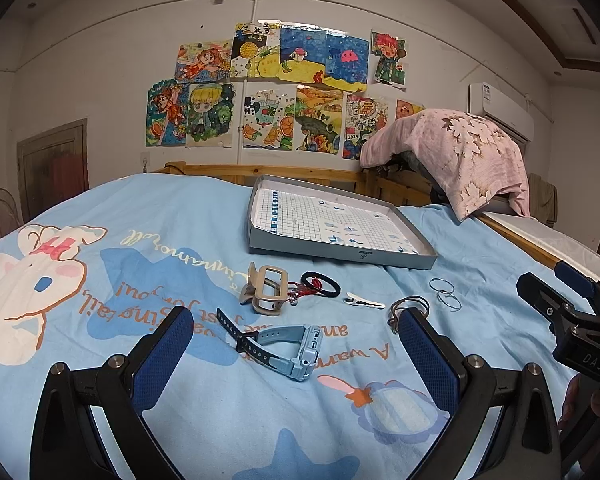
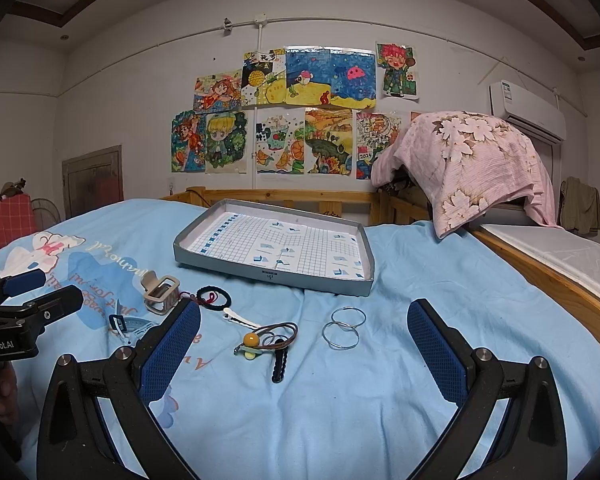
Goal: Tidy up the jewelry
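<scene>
Two claws we hold spread and empty: the left gripper [image 1: 296, 344] brackets the blue watch [image 1: 288, 346], the right gripper [image 2: 304, 344] frames two silver rings [image 2: 342, 328].

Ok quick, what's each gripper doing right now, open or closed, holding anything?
Left gripper: open, holding nothing, above the blue watch.
Right gripper: open, holding nothing, above the two silver rings.

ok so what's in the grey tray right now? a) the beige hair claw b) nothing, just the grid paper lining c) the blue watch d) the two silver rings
b: the grey tray shows only its grid paper lining, while the blue watch, the two silver rings and the beige hair claw all lie on the blue bedsheet in front of it.
</scene>
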